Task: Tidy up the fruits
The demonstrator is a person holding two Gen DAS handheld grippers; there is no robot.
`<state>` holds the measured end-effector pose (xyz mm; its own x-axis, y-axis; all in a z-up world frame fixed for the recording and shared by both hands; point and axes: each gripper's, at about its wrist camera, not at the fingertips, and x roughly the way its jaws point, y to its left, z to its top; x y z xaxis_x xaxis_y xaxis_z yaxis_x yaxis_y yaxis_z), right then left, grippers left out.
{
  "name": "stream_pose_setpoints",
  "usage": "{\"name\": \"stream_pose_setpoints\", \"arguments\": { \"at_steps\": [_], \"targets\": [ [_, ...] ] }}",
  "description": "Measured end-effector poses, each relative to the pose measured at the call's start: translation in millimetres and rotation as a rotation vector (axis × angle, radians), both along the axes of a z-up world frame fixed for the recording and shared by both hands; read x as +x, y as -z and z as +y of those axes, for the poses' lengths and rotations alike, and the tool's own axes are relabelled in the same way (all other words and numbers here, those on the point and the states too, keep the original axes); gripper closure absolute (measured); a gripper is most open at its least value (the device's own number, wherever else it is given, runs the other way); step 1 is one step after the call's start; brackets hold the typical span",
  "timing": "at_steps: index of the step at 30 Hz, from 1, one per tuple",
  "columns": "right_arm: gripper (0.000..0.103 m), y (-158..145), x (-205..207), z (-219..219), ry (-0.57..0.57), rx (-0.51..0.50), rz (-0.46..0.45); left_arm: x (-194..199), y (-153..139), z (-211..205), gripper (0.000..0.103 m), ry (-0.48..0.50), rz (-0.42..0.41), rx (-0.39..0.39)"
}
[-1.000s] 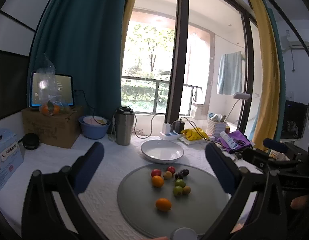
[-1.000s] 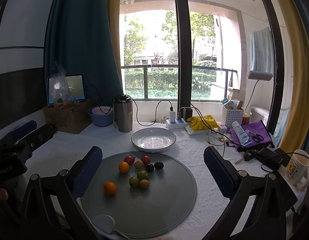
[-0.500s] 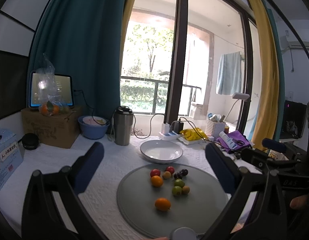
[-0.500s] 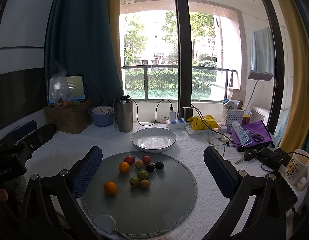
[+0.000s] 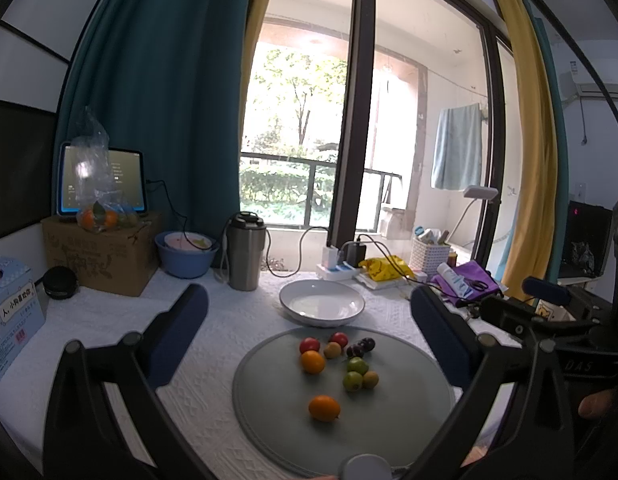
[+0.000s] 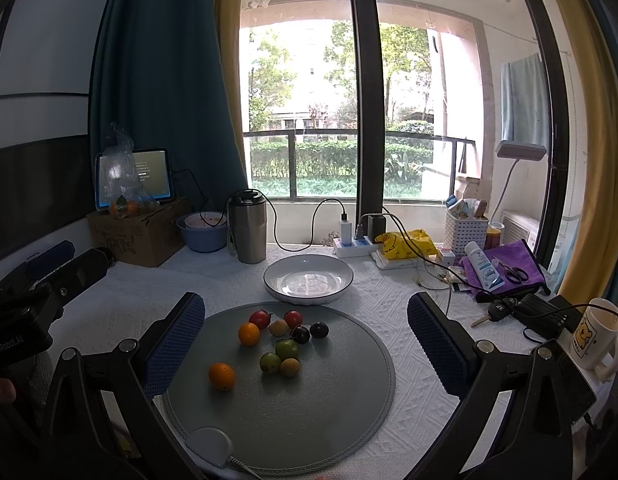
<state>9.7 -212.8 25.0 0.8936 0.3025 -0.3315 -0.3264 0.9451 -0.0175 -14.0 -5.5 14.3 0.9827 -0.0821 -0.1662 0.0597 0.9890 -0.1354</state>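
Several small fruits lie on a round grey mat: a near orange, a second orange, red tomatoes, green fruits and dark grapes. An empty white bowl stands just behind the mat. My left gripper is open and empty above the near table. My right gripper is open and empty, held above the mat.
A steel tumbler, blue bowl, cardboard box with bagged fruit and a tablet stand at the back left. A power strip, yellow bag, basket, purple cloth, keys and a mug crowd the right. A white puck lies on the mat's near edge.
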Motion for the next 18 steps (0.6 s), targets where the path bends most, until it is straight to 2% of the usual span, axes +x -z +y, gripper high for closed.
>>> {"name": "stream_pose_setpoints", "arguments": {
  "at_steps": [12, 18],
  "targets": [
    [0.000, 5.1, -0.2, 4.3, -0.003, 0.002, 0.013, 0.0, 4.0, -3.5, 0.001, 0.008, 0.012, 0.001],
    [0.000, 13.9, 5.6, 2.2, -0.008, 0.003, 0.044, 9.3, 18.9, -6.3, 0.001, 0.016, 0.066, -0.005]
  ]
}}
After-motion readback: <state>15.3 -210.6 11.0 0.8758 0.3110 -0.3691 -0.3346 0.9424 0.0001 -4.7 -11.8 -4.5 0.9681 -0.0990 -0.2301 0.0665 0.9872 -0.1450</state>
